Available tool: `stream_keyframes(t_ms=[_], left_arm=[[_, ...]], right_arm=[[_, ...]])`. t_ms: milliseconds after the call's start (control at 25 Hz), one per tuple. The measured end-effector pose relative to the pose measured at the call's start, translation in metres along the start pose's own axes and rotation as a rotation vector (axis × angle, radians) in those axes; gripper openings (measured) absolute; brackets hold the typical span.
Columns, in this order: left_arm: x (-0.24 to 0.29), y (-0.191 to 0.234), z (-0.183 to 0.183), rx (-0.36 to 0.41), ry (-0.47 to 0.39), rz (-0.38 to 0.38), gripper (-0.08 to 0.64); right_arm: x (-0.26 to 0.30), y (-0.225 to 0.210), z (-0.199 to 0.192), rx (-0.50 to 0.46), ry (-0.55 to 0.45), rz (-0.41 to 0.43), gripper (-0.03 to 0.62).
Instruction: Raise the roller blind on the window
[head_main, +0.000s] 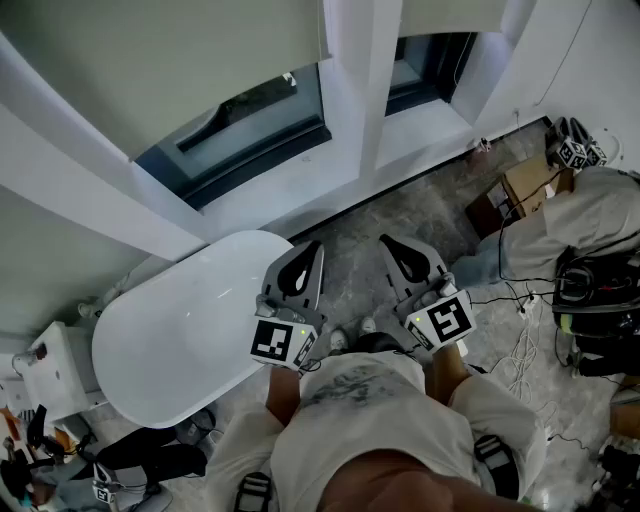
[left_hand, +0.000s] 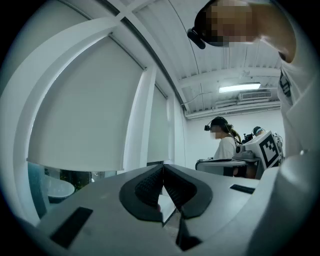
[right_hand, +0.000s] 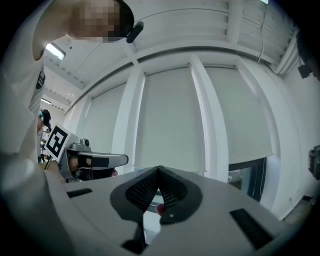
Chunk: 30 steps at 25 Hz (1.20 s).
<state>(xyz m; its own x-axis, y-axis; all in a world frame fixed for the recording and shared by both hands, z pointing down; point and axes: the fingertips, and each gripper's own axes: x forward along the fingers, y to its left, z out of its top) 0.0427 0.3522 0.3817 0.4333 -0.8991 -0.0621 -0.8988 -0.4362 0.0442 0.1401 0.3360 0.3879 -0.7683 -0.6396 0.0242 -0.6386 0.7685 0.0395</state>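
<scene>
Pale roller blinds (head_main: 150, 70) cover most of the window, with a strip of dark glass (head_main: 250, 115) showing below their bottom edges. The left gripper view has one blind (left_hand: 85, 110) ahead on the left. Straight ahead in the right gripper view hangs the middle blind (right_hand: 170, 120), with another (right_hand: 240, 120) to its right. I hold both grippers level in front of my body, well short of the window. My left gripper (head_main: 300, 262) (left_hand: 163, 167) is shut with nothing in it. Beside it, my right gripper (head_main: 405, 255) (right_hand: 159, 170) is also shut and empty.
A white bathtub (head_main: 190, 330) stands below the window at the left. Cardboard boxes (head_main: 520, 190), cables and bags (head_main: 590, 290) lie on the floor at the right. White window posts (head_main: 365, 80) split the panes. Another person (left_hand: 225, 145) stands further along the room.
</scene>
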Motion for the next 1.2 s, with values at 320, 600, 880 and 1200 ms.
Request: stream_keyframes(t_ms=[320,600,880,1200], left_arm=[[0.024,-0.007,-0.007,0.020,-0.001,0.028,0.008],[0.034,-0.020,-0.003,0.024,-0.008,0.046,0.008],[0.056,-0.017,-0.003,0.028,-0.011,0.069,0.008],[0.095,0.015,0.001,0.040,-0.019,0.083,0.008]], right_arm=[[0.003,-0.021,-0.005,0.001,-0.007,0.026,0.061],[-0.002,-0.032,0.006,-0.012,-0.037,0.052,0.061],[0.007,-0.052,0.007,-0.029,-0.037,0.073,0.061],[0.052,-0.080,0.006,-0.059,-0.021,0.089,0.061]])
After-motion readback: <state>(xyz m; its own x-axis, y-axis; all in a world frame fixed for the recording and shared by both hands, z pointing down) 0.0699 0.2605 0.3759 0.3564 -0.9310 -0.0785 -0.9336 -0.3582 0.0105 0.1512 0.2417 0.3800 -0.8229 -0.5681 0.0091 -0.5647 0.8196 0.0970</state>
